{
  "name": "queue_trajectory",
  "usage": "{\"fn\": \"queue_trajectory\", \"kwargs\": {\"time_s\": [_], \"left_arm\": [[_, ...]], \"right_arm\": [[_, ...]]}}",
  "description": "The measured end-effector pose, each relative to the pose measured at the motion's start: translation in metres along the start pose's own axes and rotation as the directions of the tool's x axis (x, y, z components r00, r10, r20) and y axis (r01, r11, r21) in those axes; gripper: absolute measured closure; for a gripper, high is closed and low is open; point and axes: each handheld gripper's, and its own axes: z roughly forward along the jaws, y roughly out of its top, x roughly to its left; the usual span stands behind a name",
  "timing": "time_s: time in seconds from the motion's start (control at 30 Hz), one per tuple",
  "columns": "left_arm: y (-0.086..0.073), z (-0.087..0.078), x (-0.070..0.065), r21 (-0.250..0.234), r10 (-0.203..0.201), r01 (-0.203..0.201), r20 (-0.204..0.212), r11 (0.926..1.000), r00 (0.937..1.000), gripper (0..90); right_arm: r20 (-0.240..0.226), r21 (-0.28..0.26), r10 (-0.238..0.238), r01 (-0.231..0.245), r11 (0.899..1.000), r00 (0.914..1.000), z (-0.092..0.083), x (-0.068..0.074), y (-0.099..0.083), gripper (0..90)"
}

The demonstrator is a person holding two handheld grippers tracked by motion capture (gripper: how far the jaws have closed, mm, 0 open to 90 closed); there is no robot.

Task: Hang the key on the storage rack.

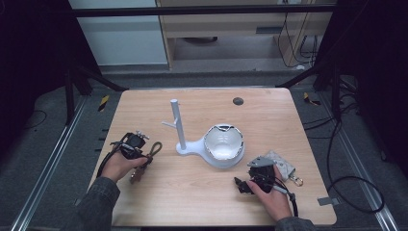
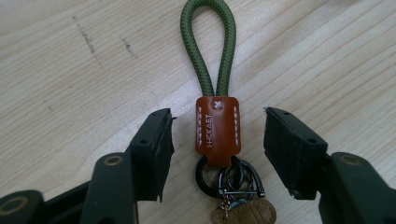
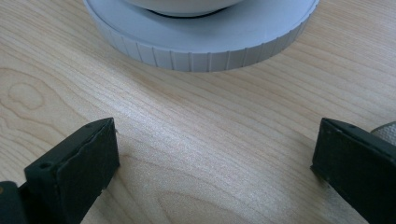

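A keychain (image 2: pixel 217 126) is lying flat on the tabletop (image 1: pixel 202 192) at the person's left, and it is straddled by the left gripper (image 2: pixel 217 149). In the left gripper view the brown leather tab (image 2: pixel 217 130) is seen midway between the two black fingers (image 2: pixel 156 144), with a clear strip of wood showing on either side — the pads are not pressing on it. The fingers are set at a middling width, narrower than fully spread, with nothing held.

The long axis of the keychain is lined up with the gripper's own reach: the green cord loop (image 2: pixel 208 42) points away from the fingers, while the dark metal rings (image 2: pixel 229 179) and a small tan charm (image 2: pixel 245 212) lie back toward the gripper body. A squeeze across the leather tab would therefore be taken crosswise to that axis, which is judged the move being set up.

In the high view the left gripper (image 1: pixel 136 147) is seen just over the keychain (image 1: pixel 146 159), well apart from the white stand (image 1: pixel 179 126) with its round dish (image 1: pixel 223 147). The right gripper (image 1: pixel 248 185) is rested near the dish on the other side, its fingers (image 3: pixel 77 165) spread wide over bare wood — the left hand is by far the nearer one. A grey pouch (image 1: pixel 284 166) lies just beside the right gripper.
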Motion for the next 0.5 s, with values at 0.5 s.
{"fn": "queue_trajectory", "kwargs": {"time_s": [0.5], "left_arm": [[0.0025,0.0074,0.0024,0.041,0.003,-0.004,0.017,0.9992,0.9999,57.2]], "right_arm": [[0.001,0.0,0.001,-0.001,1.0,1.0,-0.0001,0.0002,-0.0001,0.6]]}}
